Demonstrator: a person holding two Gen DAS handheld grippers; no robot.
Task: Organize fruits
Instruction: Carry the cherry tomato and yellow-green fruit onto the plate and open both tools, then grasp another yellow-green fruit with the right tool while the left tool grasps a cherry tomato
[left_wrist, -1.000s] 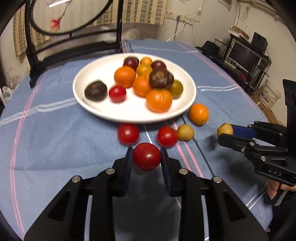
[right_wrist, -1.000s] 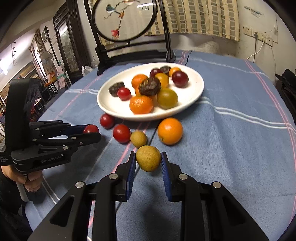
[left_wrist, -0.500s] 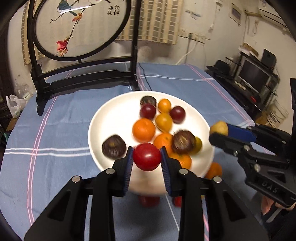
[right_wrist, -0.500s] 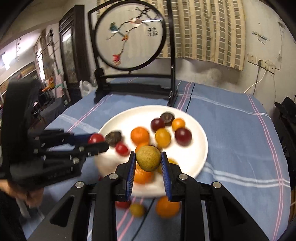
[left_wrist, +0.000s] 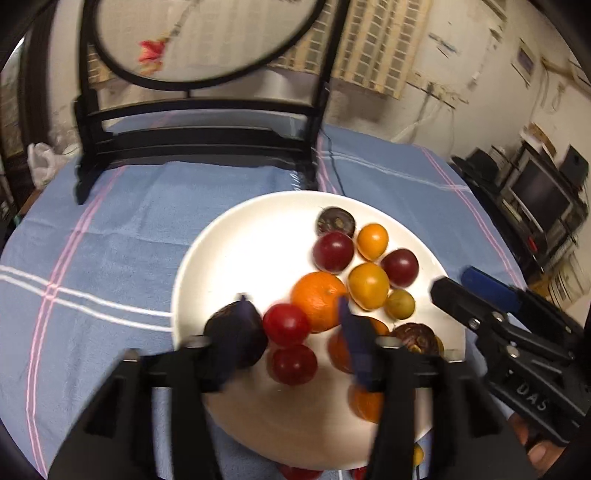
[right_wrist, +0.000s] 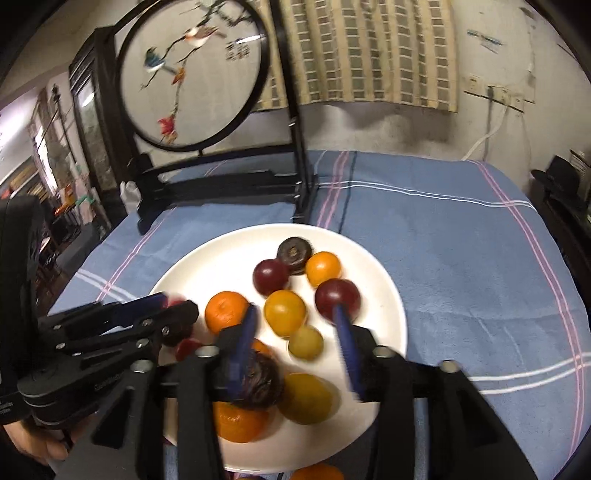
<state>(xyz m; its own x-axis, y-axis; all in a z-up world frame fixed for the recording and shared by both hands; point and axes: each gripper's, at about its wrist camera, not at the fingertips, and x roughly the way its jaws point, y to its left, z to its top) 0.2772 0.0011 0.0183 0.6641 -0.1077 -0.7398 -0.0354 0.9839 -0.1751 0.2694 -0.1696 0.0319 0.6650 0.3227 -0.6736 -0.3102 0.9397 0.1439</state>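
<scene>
A: Half a second ago each gripper carried a fruit above the plate — now both have let go. The left gripper (left_wrist: 293, 334) has its fingers spread wide, nothing between the pads, and a red tomato (left_wrist: 286, 325) that was clamped there lies on the white plate (left_wrist: 229, 258).

B: And the right one?

A: The right gripper (right_wrist: 299, 339) is spread just as wide and holds nothing. The yellow-green fruit (right_wrist: 305, 342) it carried now sits on the plate, between its two blue pads but touching neither.

B: Where does the tomato sit?

A: Beside a large orange (left_wrist: 319, 301), with a second red tomato (left_wrist: 293, 363) just below it and a dark purple fruit (left_wrist: 236, 339) behind the left finger.

B: Anything off the plate?

A: A few fruits peek out past the plate's near rim on the blue tablecloth (left_wrist: 110, 251) — mostly hidden by the fingers. At the table's far side stands the round embroidered screen (right_wrist: 192, 70).
</scene>
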